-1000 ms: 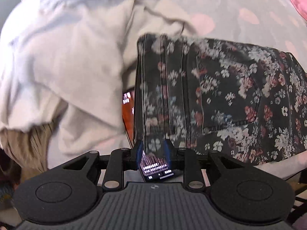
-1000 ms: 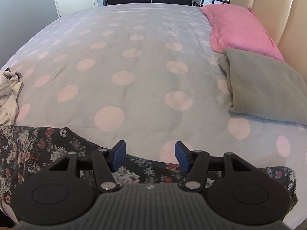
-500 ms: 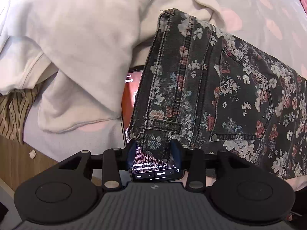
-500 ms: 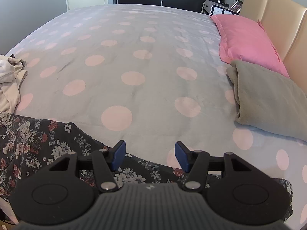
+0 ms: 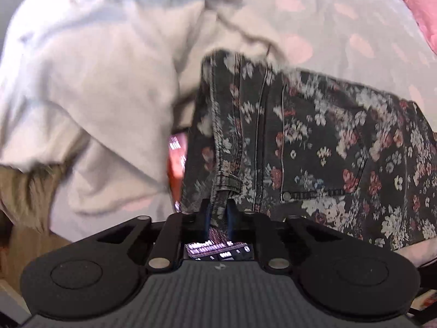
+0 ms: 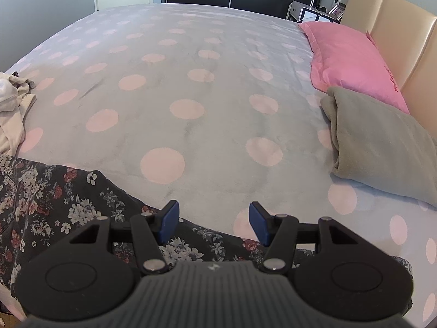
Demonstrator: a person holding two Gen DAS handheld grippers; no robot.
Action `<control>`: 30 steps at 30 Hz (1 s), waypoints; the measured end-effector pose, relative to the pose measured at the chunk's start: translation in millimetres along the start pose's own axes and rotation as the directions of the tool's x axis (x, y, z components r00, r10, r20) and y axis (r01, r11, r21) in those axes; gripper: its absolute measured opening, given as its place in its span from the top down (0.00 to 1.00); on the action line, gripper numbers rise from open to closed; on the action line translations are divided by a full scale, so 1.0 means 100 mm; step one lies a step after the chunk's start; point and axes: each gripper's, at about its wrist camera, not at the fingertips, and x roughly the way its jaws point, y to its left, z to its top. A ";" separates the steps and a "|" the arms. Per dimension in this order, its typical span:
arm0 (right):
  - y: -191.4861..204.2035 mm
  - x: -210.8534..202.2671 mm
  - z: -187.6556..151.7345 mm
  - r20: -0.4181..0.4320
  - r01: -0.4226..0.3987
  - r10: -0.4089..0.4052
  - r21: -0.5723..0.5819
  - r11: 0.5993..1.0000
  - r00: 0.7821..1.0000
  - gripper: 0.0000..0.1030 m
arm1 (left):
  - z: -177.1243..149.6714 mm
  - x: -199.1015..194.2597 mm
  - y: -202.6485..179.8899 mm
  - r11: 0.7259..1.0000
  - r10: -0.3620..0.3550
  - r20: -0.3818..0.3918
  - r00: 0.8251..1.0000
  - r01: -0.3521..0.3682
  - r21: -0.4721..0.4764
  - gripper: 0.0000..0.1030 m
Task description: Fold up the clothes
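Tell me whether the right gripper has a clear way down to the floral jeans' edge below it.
Probably yes. The right gripper is open and empty, the floral jeans lie directly beneath its blue fingertips, and nothing sits between them.

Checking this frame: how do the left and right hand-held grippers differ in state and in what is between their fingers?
The left hand-held gripper has just closed its jaws and pinches the waistband of the floral jeans; the right hand-held gripper stands wide open with nothing between its pads. The left one's view is blurred, the right one's sharp. Both hang over the same jeans at the edge of the polka-dot bedspread.
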 end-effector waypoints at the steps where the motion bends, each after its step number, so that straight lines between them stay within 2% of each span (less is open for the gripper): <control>1: 0.00 0.00 0.00 -0.001 0.000 0.000 0.000 1.000 1.000 0.42 | 0.03 -0.03 -0.01 1.000 0.008 0.018 1.000 -0.008 -0.009 0.93; 4: 0.01 0.01 0.00 -0.004 0.002 -0.002 -0.005 1.000 1.000 0.42 | 0.16 0.02 0.08 0.999 -0.004 -0.008 1.000 0.003 -0.039 0.93; 7: 0.03 0.02 0.01 -0.004 0.004 -0.004 -0.012 1.000 1.000 0.42 | 0.13 0.15 0.02 0.999 0.051 -0.075 0.996 -0.051 0.002 0.93; 10: 0.03 0.02 0.01 0.002 0.006 -0.006 -0.016 1.000 1.000 0.42 | 0.14 0.29 -0.03 0.996 0.090 -0.091 0.992 -0.087 0.035 0.93; 13: 0.03 0.03 0.00 0.003 0.010 -0.010 -0.018 1.000 1.000 0.42 | 0.15 0.33 -0.02 0.996 0.088 -0.110 0.990 -0.085 0.035 0.90; 15: 0.03 0.03 0.00 0.003 0.010 -0.010 -0.017 1.000 1.000 0.42 | 0.16 0.30 0.01 0.997 0.073 -0.109 0.991 -0.071 0.023 0.84; 18: 0.02 0.05 0.00 -0.003 0.018 -0.018 -0.016 1.000 1.000 0.42 | 0.14 0.20 -0.03 0.996 0.085 -0.047 0.995 -0.084 0.028 0.76; 22: -0.05 0.05 -0.01 -0.009 0.028 -0.028 0.001 1.000 1.000 0.42 | 0.14 -0.01 -0.19 0.981 0.178 0.082 0.981 -0.183 0.061 0.75; 27: -0.36 0.09 -0.01 -0.018 0.072 -0.070 0.083 0.994 0.997 0.42 | 0.30 -0.13 -0.48 0.983 0.138 0.183 0.973 -0.158 0.098 0.75; 30: -0.70 0.15 -0.06 -0.047 0.127 -0.121 0.161 0.979 0.992 0.42 | 0.42 -0.11 -0.75 0.977 0.145 0.222 0.964 -0.175 0.119 0.75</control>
